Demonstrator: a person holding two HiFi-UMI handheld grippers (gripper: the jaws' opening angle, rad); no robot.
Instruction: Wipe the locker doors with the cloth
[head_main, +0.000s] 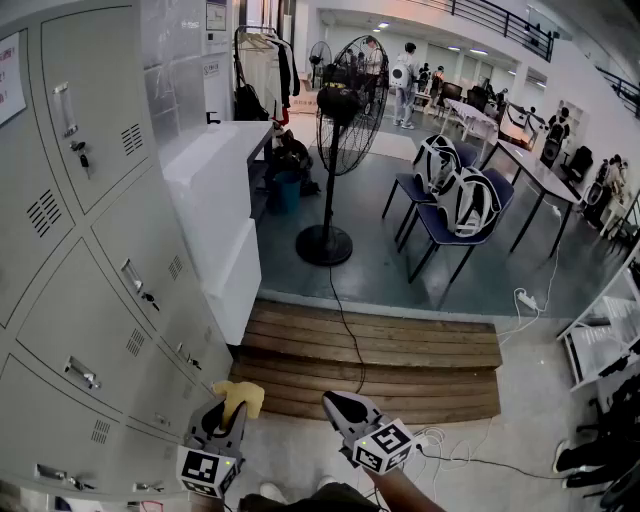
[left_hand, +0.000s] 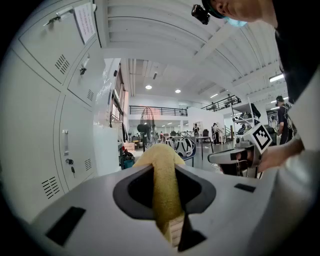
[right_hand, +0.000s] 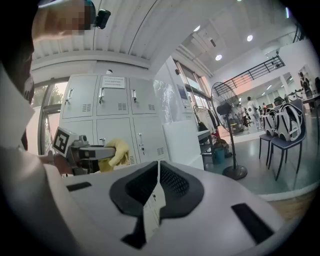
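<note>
Seen from the head camera, the left gripper (head_main: 225, 415) holds a yellow cloth (head_main: 243, 397) low beside the grey locker doors (head_main: 90, 250), while the right gripper (head_main: 335, 403) hangs just beside it above a wooden step (head_main: 400, 350), with a standing fan (head_main: 342, 110) beyond. In the left gripper view, the left gripper (left_hand: 166, 172) has its jaws clamped on the cloth (left_hand: 161, 155), which bulges out past the tips; the locker doors (left_hand: 40, 140) rise at left and the right gripper (left_hand: 220, 157) shows at right. In the right gripper view, the right gripper (right_hand: 158, 165) has its jaws drawn together on nothing, and the left gripper (right_hand: 97, 150) holds the cloth (right_hand: 115, 151) before the locker doors (right_hand: 117, 117).
</note>
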